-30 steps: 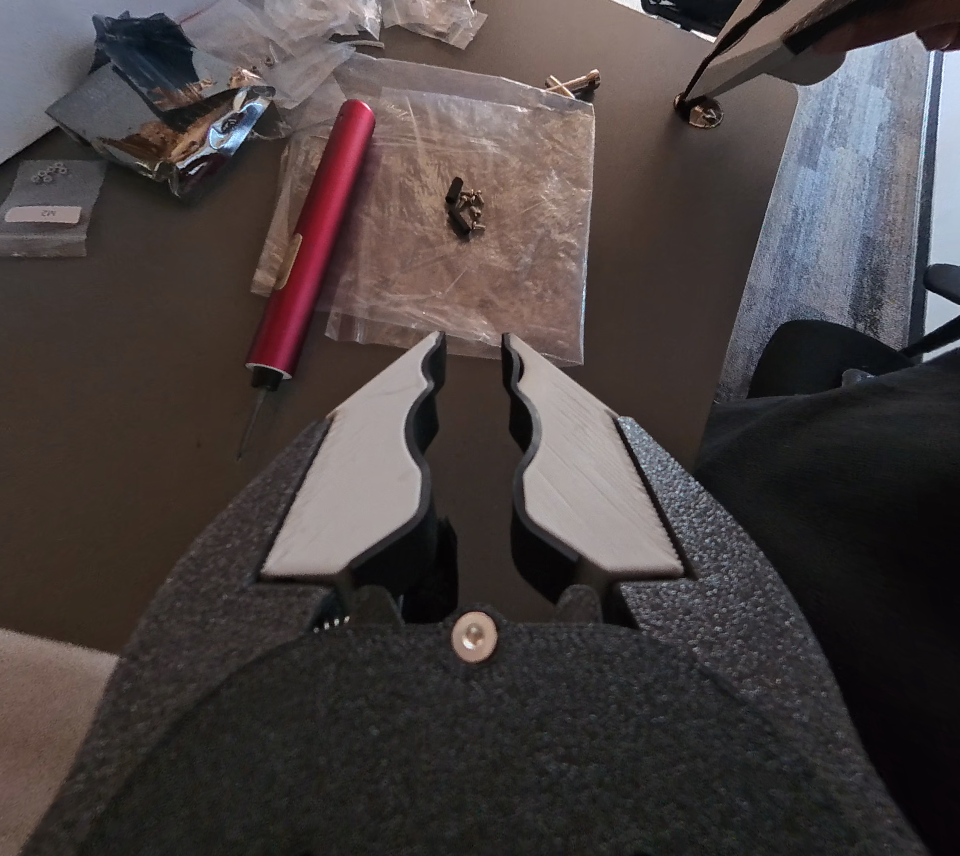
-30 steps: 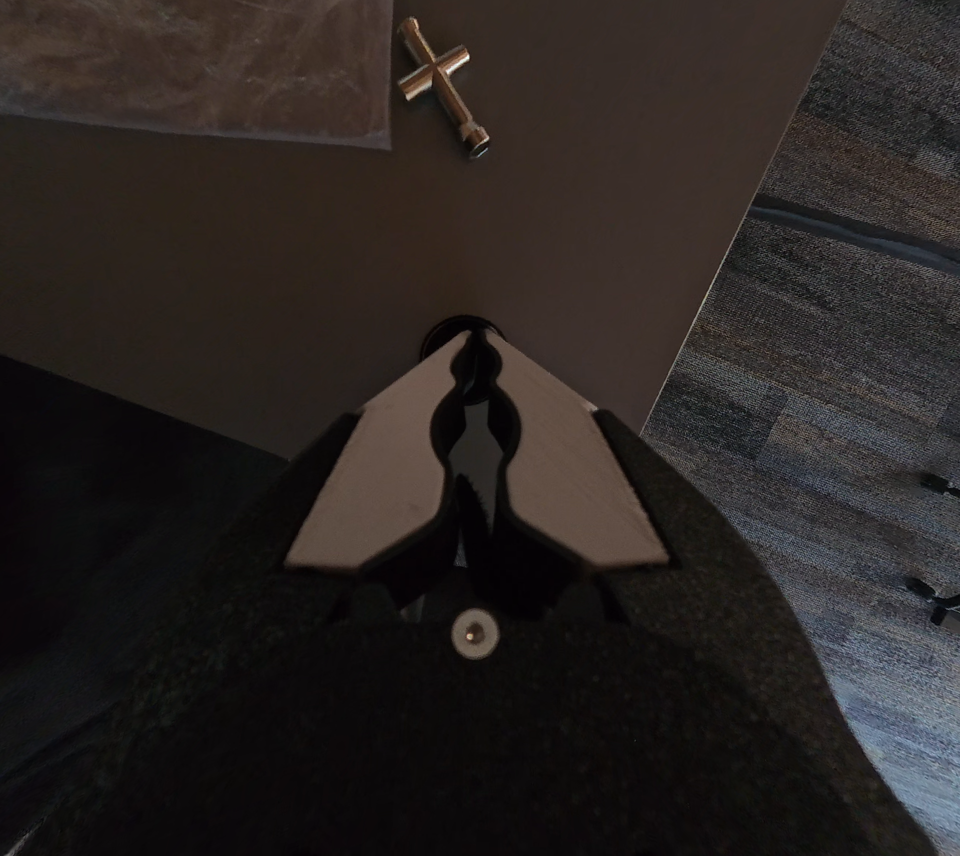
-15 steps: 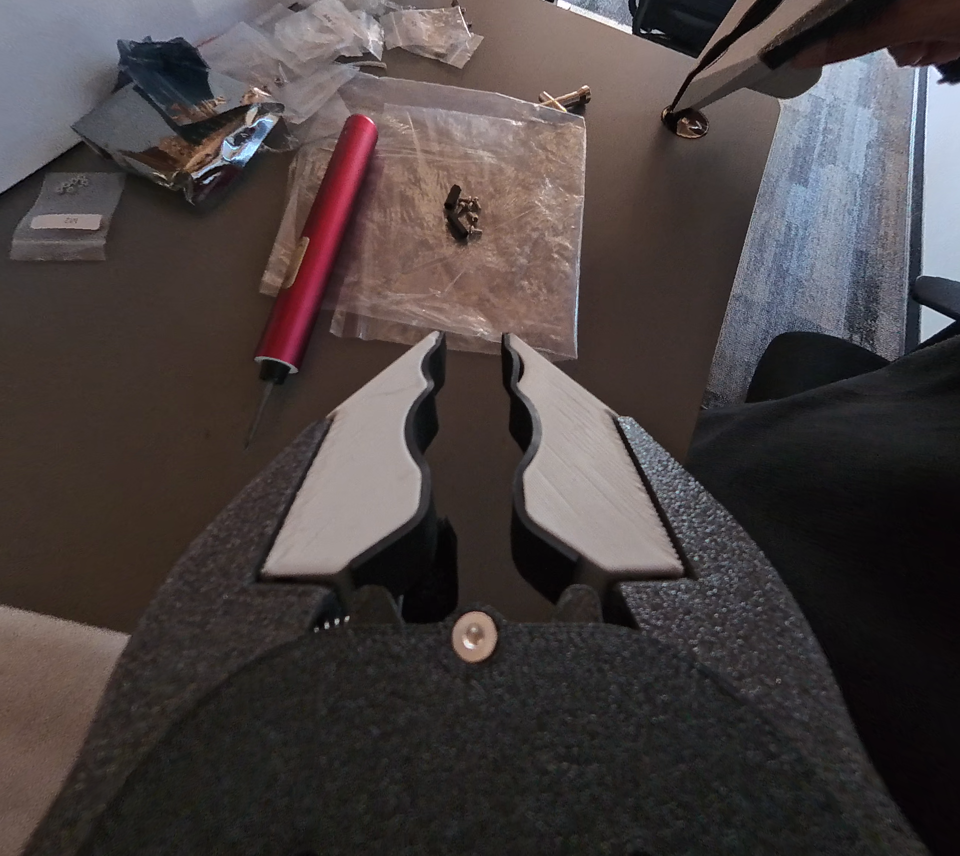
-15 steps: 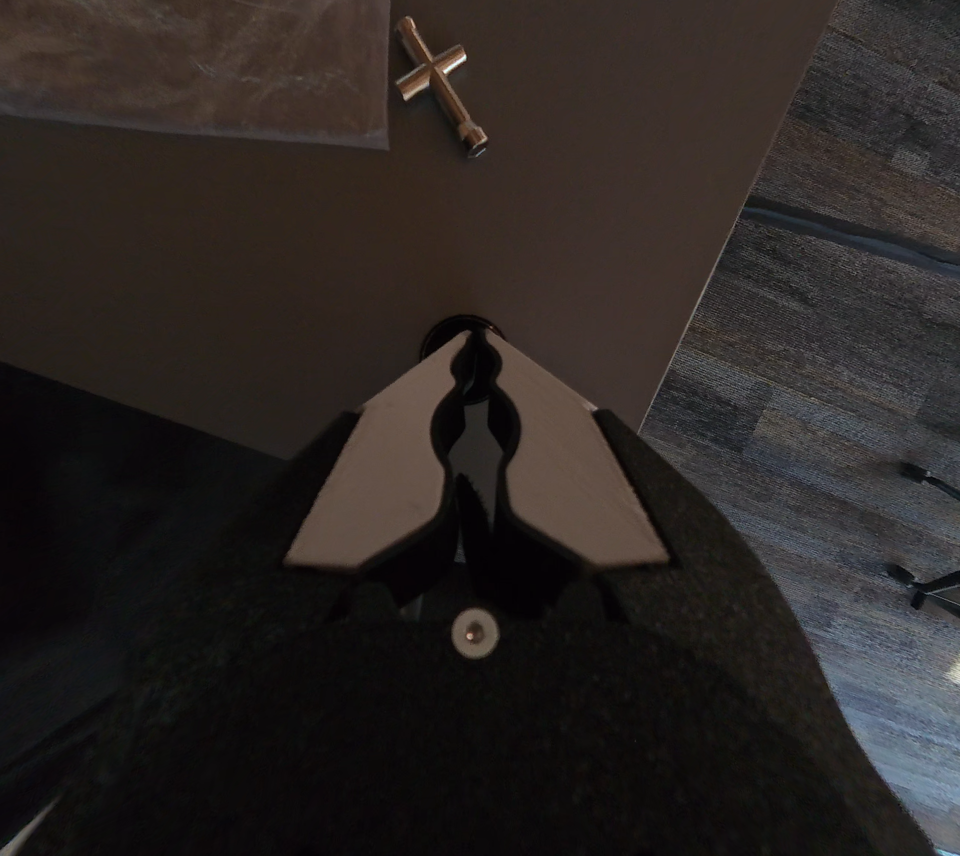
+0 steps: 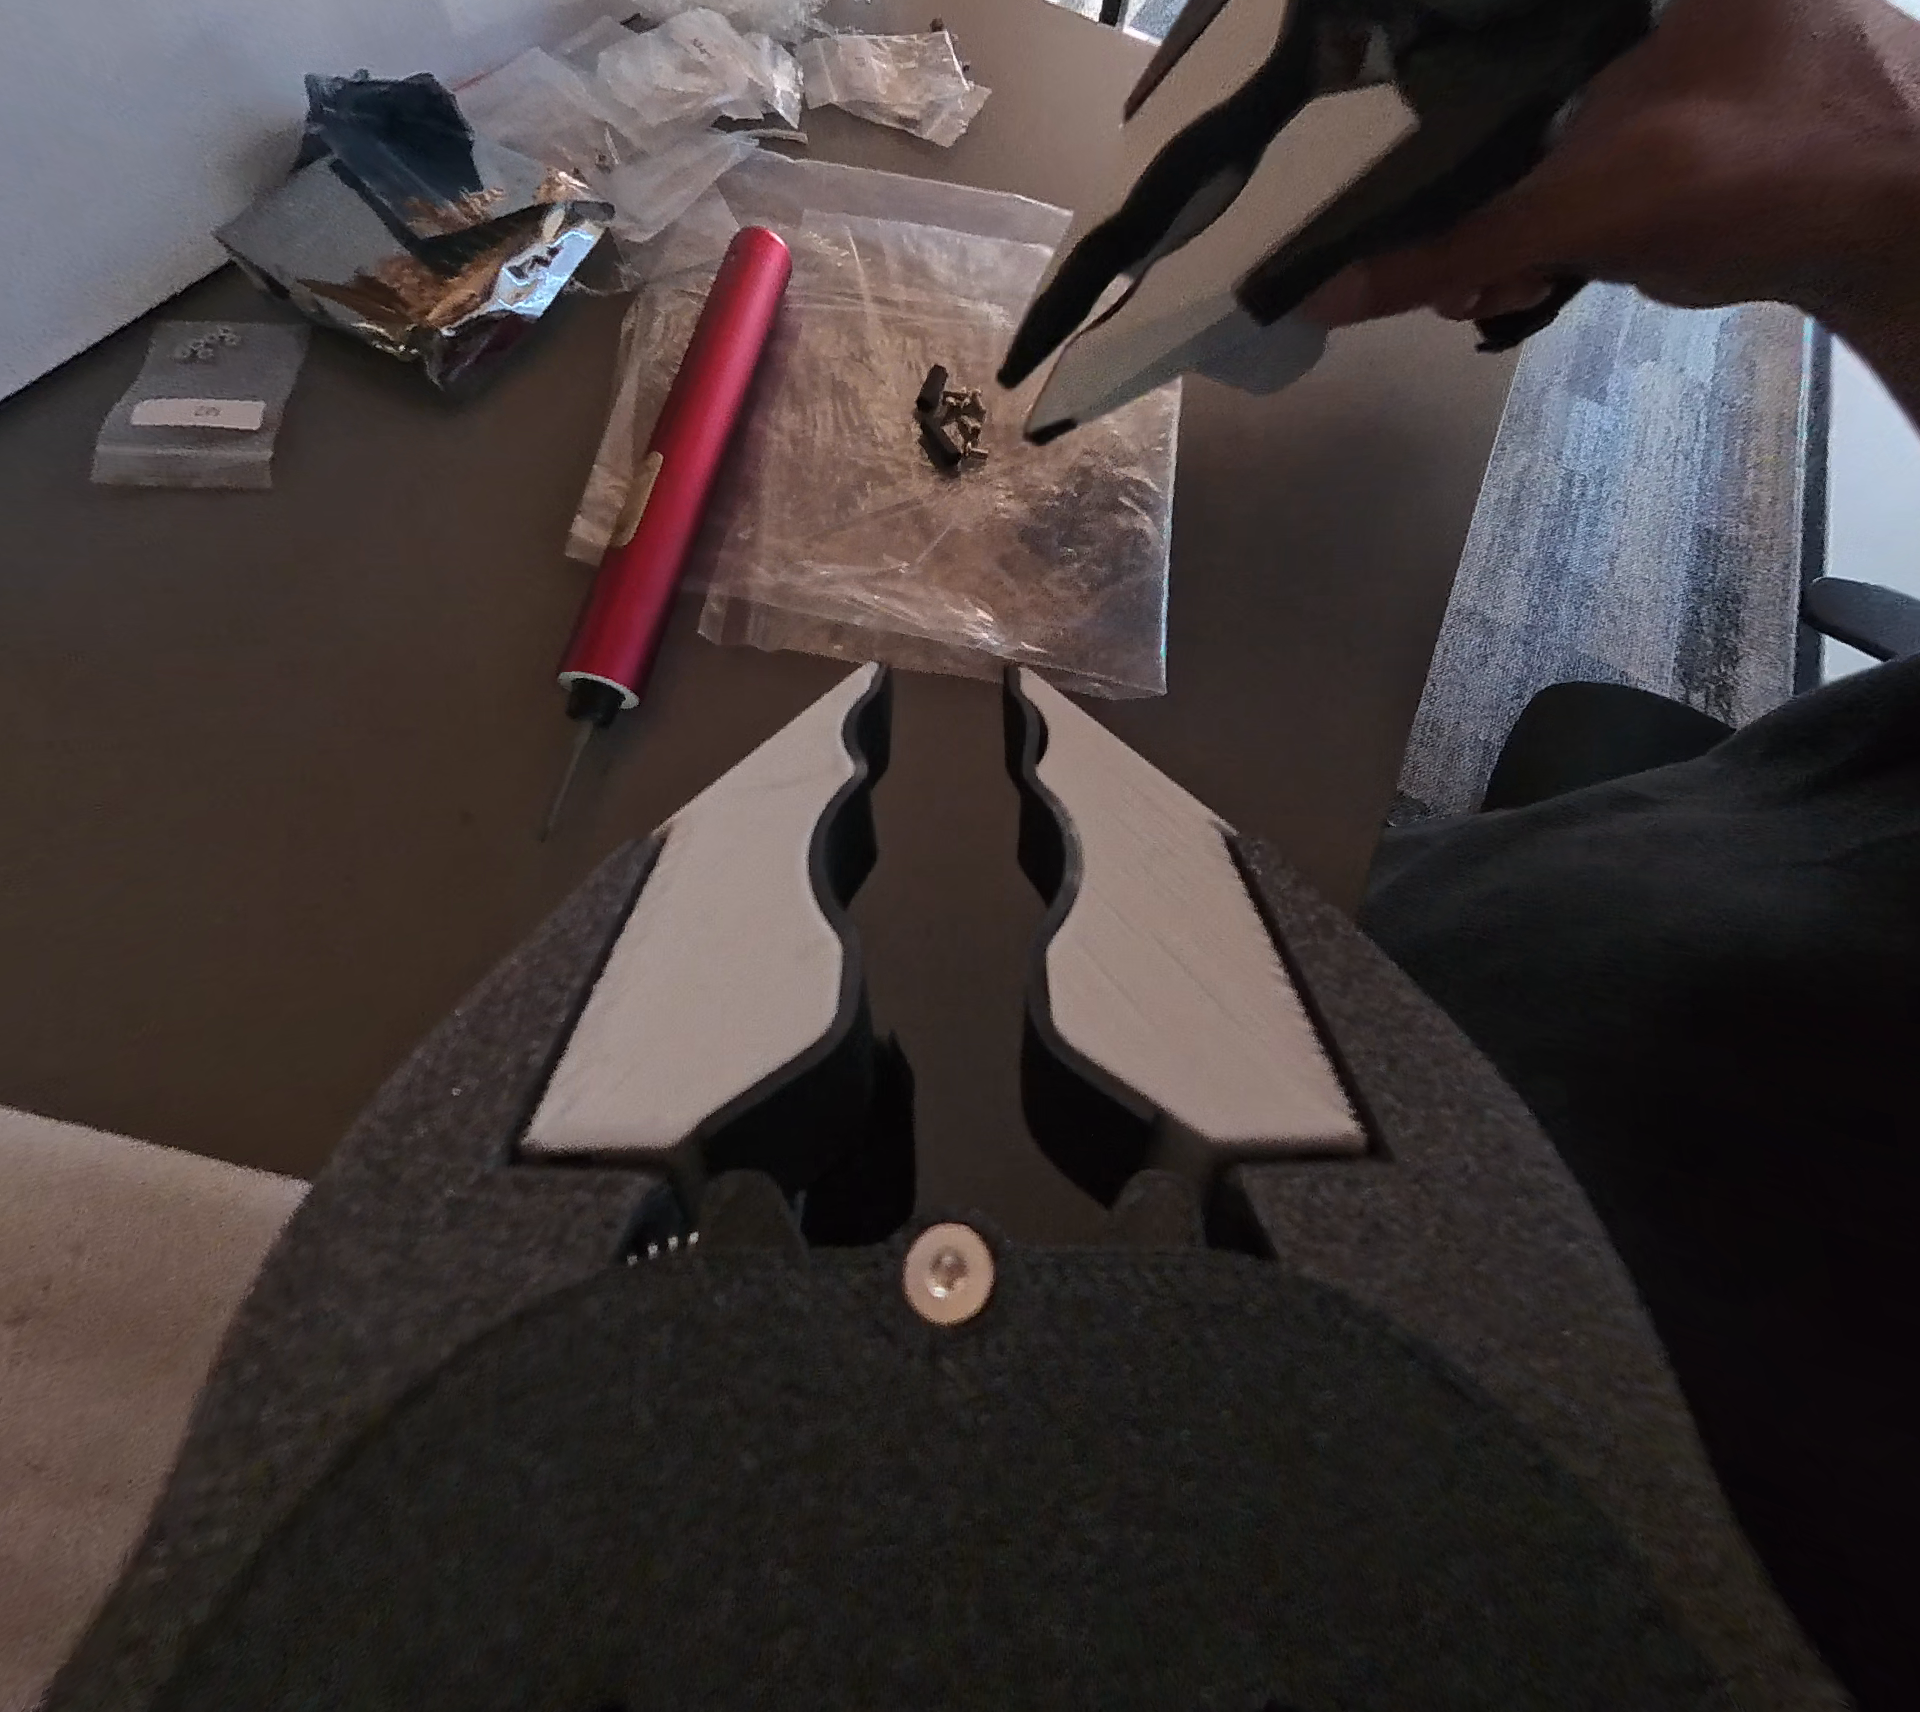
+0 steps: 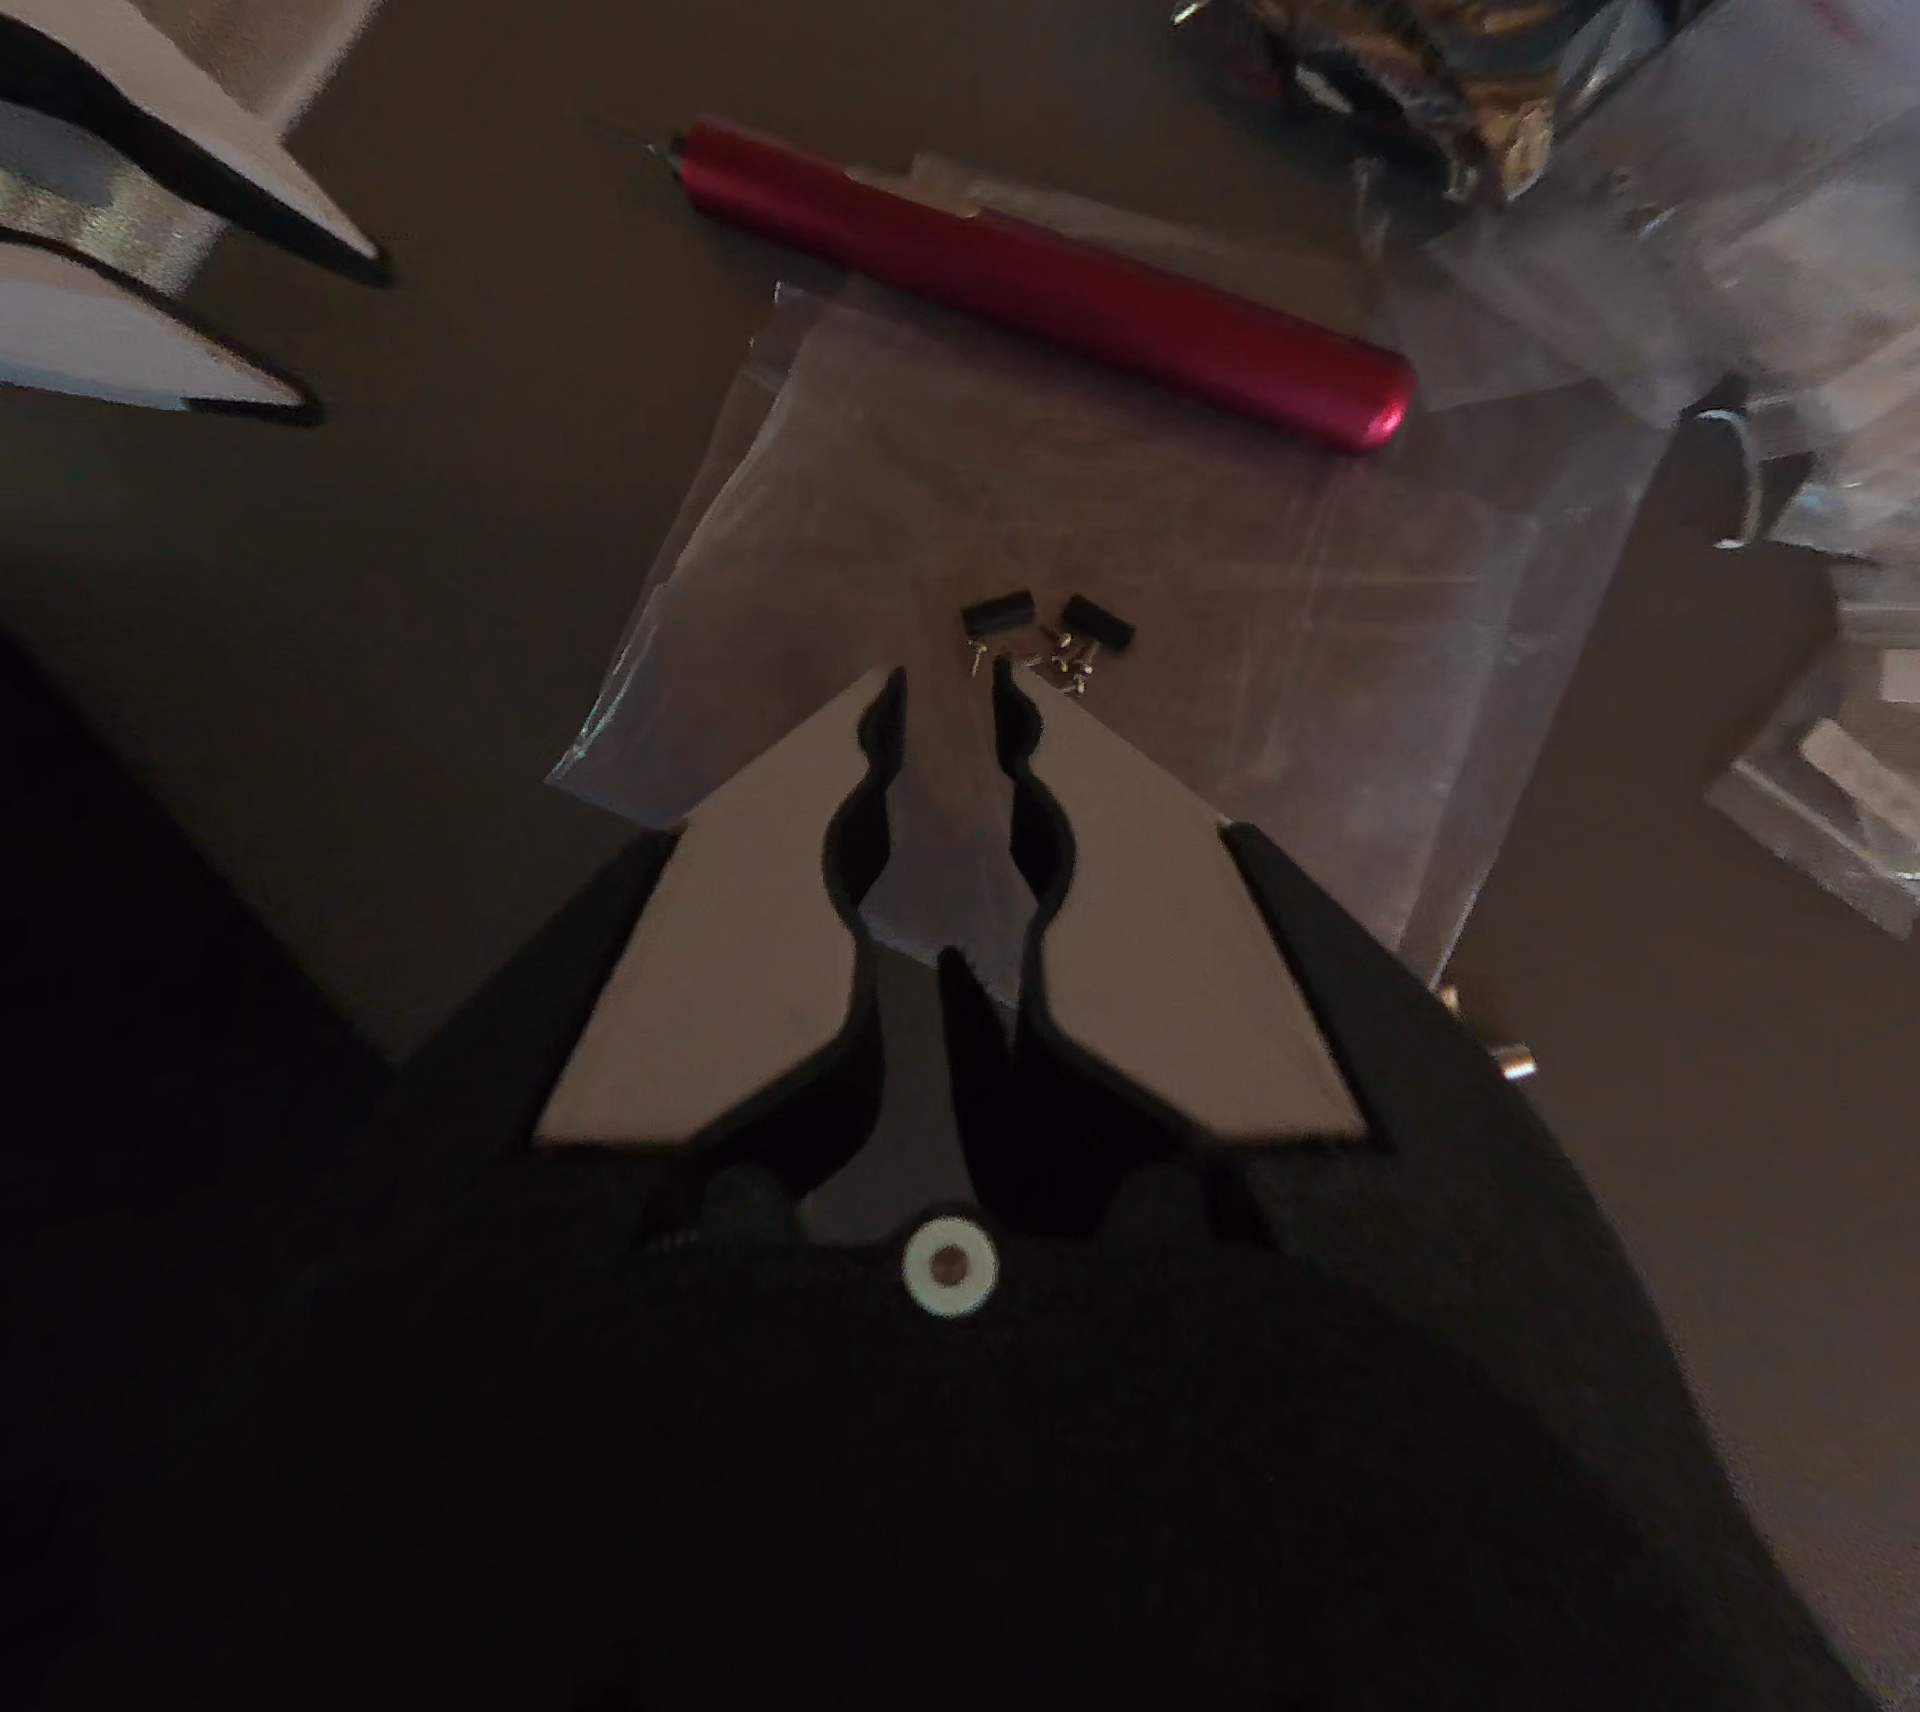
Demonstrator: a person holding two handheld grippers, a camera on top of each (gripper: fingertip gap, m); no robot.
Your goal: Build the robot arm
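1. Screws point(image 5: 961, 417): a small pile of them with two little black blocks point(image 6: 995, 618) sits mid-sheet on the clear plastic bag point(image 5: 935, 519). The bag lies flat on the desk point(image 5: 260, 727), likely as a catch mat so the small parts don't roll off.
2. Right hand-held gripper point(image 5: 1023, 405): fingers apart, nothing between them, tips angled down just beside the screws on the side away from the red screwdriver. Contact with the bag: cannot tell. A person's hand point(image 5: 1662, 135) grips it from behind.
3. Left hand-held gripper point(image 5: 943, 683): fingers apart, empty, hanging over bare desk just off the bag's near edge, well clear of the screws.
4. Red screwdriver point(image 5: 691, 447): lies along the bag's left edge, partly on the plastic, bit pointing past the near edge onto the desk. Apart from the screws.
5. Beyond the bag's far left corner: crumpled foil pouch point(image 5: 436, 249), heap of small clear packets point(image 5: 748, 73), one grey zip packet point(image 5: 197, 405) farther left.
6. Obstruction: nothing between the right gripper's tips and the screws. Right wrist view is dark and motion-blurred, so fine detail there is unreliable.
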